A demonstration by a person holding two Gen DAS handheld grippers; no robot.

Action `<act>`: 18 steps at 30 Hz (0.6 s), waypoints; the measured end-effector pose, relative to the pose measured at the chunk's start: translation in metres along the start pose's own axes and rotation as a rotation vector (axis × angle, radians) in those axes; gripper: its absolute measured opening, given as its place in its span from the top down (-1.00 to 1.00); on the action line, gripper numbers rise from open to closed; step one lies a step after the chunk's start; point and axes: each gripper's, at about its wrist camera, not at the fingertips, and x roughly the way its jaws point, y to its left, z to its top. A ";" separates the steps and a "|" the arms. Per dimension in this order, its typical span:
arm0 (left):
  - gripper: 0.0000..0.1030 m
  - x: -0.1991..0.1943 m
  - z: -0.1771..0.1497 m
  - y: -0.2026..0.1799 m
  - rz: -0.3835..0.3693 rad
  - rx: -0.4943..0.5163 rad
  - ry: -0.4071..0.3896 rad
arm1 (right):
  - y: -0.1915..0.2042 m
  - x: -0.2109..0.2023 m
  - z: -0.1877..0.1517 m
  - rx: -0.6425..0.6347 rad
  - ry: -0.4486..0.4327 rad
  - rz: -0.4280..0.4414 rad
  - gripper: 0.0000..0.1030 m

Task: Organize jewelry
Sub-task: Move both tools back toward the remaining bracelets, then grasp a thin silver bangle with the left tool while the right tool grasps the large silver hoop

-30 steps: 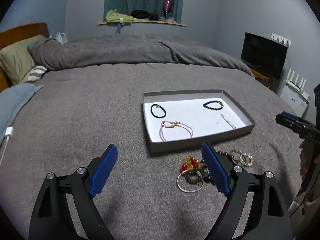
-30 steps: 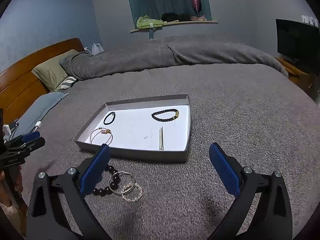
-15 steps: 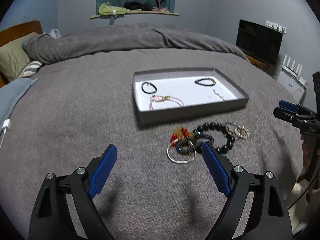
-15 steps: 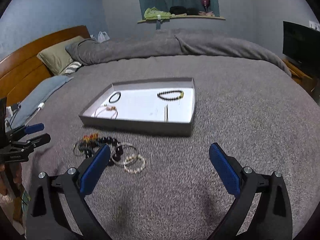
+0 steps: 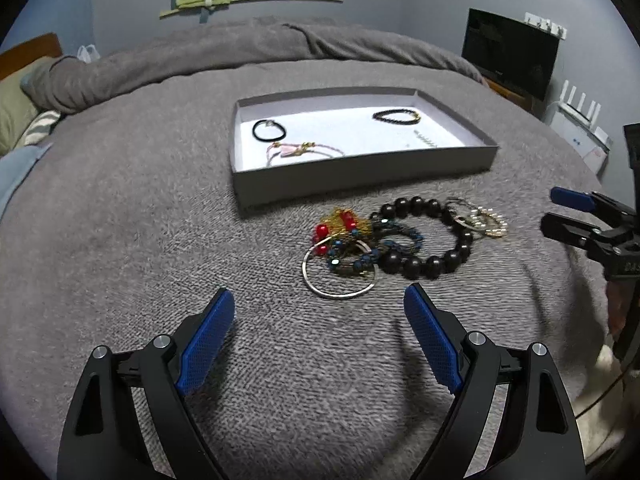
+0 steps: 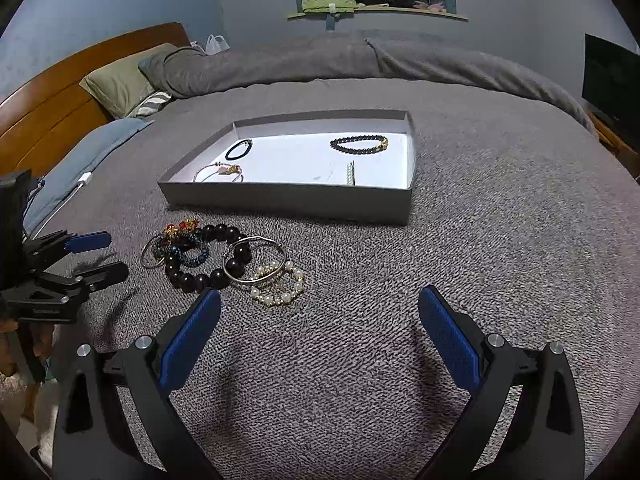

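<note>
A shallow grey tray [image 5: 360, 178] [image 6: 288, 200] lies on the grey bed cover. Inside it are a black loop [image 5: 269, 130], a pink cord bracelet [image 5: 304, 150], a small black bead bracelet [image 5: 396, 116] and a short pearl strip [image 5: 426, 138]. In front of the tray is a loose pile: a big dark bead bracelet [image 5: 436, 264] [image 6: 192, 278], a silver bangle [image 5: 340, 292], red and gold beads [image 5: 336, 224], a blue bead bracelet [image 5: 400, 240] and a pearl bracelet [image 6: 276, 300]. My left gripper [image 5: 318, 292] [image 6: 116, 254] is open just short of the pile. My right gripper [image 6: 320, 292] [image 5: 550, 212] is open beside the pearls, holding nothing.
A rolled grey duvet [image 6: 360, 60] runs along the far side of the bed. A green pillow [image 6: 116, 80], a wooden headboard [image 6: 60, 92] and a blue cloth [image 6: 80, 152] with a white cable are on the left. A dark screen [image 5: 508, 52] and a white router [image 5: 576, 120] stand on the right.
Both grippers have sunk toward the bed cover and tipped forward, so the jewelry pile now shows in full, just ahead of the fingers. Both stay open.
</note>
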 end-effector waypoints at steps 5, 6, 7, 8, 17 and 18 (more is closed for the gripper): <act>-0.57 0.008 0.002 0.011 0.007 -0.035 0.010 | 0.000 0.004 -0.002 -0.004 0.008 0.019 -0.89; -0.51 0.009 0.003 0.013 0.002 -0.045 0.015 | 0.000 0.006 -0.003 -0.004 0.010 0.023 -0.89; -0.33 0.011 0.004 0.015 -0.007 -0.055 0.023 | -0.001 0.007 -0.003 -0.003 0.013 0.025 -0.89; -0.14 0.015 0.006 0.019 -0.017 -0.071 0.042 | -0.001 0.008 -0.003 -0.003 0.015 0.027 -0.89; 0.78 0.035 0.012 0.021 -0.063 -0.081 0.094 | 0.002 0.014 -0.005 -0.011 0.028 0.055 -0.72; 0.87 0.036 0.012 0.021 -0.071 -0.082 0.095 | 0.002 0.015 -0.005 -0.012 0.029 0.055 -0.70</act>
